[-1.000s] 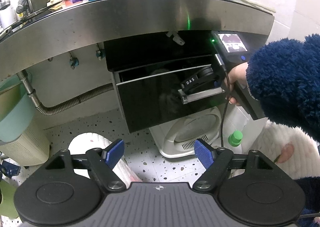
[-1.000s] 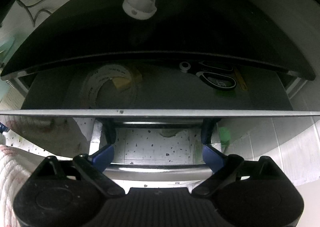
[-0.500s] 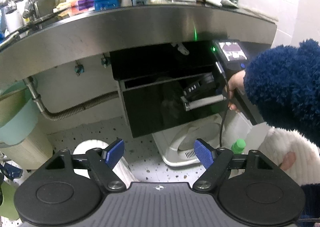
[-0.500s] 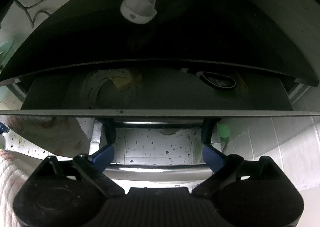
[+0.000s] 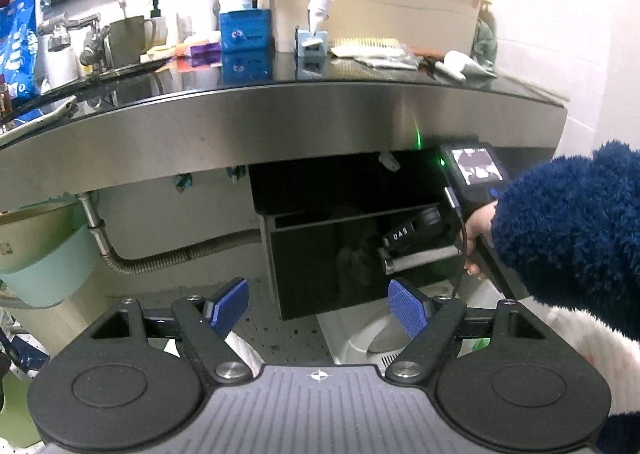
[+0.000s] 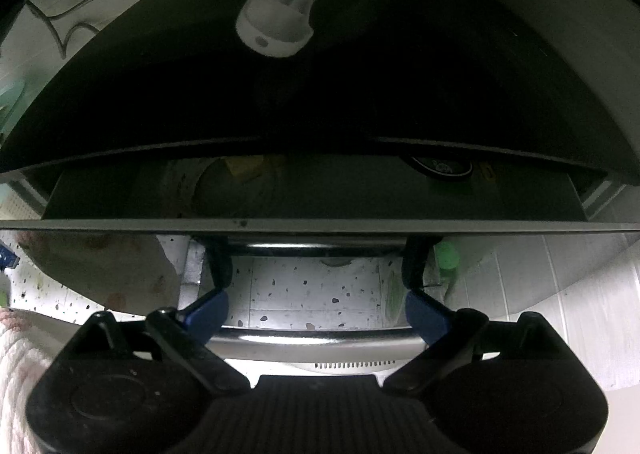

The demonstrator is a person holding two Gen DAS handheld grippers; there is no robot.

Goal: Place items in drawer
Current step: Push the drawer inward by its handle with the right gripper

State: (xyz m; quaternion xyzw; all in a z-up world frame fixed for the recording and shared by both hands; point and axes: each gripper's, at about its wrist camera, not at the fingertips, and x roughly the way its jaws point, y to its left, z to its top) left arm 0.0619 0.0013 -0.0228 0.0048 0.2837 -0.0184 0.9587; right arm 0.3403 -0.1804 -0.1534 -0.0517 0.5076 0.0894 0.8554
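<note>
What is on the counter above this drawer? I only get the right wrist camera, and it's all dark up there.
Observer: A blue box stands on the counter, with a comb lying to its right.
Child: Is my other hand holding anything?
Observer: No. The left gripper is open and empty, apart from the drawer.
Child: What's left of the drawer?
Observer: A ribbed metal hose runs under the counter toward a pale green tub.

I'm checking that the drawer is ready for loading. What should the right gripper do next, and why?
Probably pull the glossy black drawer a little further out. The right gripper already sits at its silver bar handle with fingers apart, the gap into the drawer is narrow, and the left gripper is open and empty.
</note>
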